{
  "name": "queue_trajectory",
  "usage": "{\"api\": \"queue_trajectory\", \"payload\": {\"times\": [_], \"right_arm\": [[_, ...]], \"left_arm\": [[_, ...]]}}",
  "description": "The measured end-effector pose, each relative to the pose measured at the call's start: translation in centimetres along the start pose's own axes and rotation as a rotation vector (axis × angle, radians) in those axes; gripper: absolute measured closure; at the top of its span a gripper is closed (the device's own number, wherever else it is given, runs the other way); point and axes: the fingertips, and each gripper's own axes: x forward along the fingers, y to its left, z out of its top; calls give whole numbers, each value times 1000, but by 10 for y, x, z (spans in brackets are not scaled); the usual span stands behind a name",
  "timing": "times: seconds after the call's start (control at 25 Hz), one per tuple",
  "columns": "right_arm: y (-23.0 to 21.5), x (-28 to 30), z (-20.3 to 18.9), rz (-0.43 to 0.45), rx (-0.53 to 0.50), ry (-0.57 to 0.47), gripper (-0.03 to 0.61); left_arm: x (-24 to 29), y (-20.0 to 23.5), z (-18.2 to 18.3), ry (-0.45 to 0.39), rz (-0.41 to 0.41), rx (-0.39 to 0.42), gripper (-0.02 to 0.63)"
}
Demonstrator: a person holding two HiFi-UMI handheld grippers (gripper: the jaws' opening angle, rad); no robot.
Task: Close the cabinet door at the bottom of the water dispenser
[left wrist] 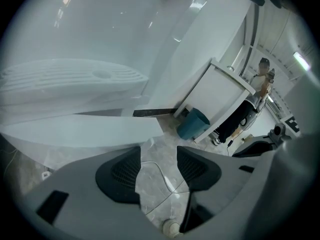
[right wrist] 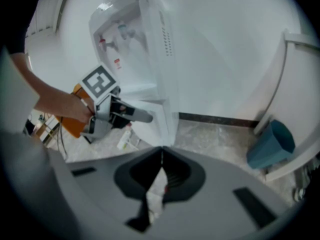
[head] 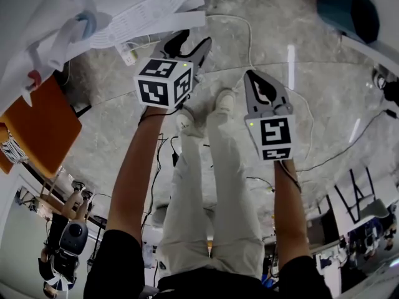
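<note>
The white water dispenser [right wrist: 135, 39] stands upright with its red and blue taps near the top; in the head view it fills the upper left [head: 134, 11]. A white panel low on it, which looks like the cabinet door [left wrist: 80, 131], lies just beyond my left gripper [left wrist: 158, 159], under the ribbed drip tray [left wrist: 70, 76]. My left gripper [head: 190, 45] is open with only floor between its pads, and its fingertips [right wrist: 142, 116] are close to the dispenser's lower front. I cannot tell whether they touch it. My right gripper [right wrist: 161, 156] hangs back over the floor [head: 254, 76], shut and empty.
A teal bin [right wrist: 270, 144] stands by a white partition to the right [left wrist: 192, 124]. An orange board [head: 40, 126] leans left of the dispenser. A white bottle [right wrist: 125, 136] and cables [head: 249, 36] lie on the marble floor. A person [left wrist: 260, 84] stands far off.
</note>
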Motion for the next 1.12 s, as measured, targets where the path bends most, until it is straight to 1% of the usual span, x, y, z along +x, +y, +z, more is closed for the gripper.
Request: {"api": "queue_trajectory", "payload": {"times": [0.16, 0.4, 0.72, 0.92, 1.0, 1.12], "right_arm": [[-4, 4, 1, 0, 5, 3, 545], [-7, 9, -1, 2, 5, 10, 545], [-11, 10, -6, 4, 2, 15, 545], [-12, 10, -11, 8, 3, 22, 545], [-11, 10, -14, 10, 2, 26, 545], [-11, 10, -16, 13, -5, 30, 545]], "left_arm": [[5, 13, 12, -6, 26, -1, 387], [14, 22, 29, -26, 64, 47, 387], [19, 26, 38, -43, 89, 80, 379], [22, 27, 48, -61, 104, 83, 355], [25, 27, 52, -76, 116, 69, 340], [27, 28, 55, -90, 124, 56, 336]]}}
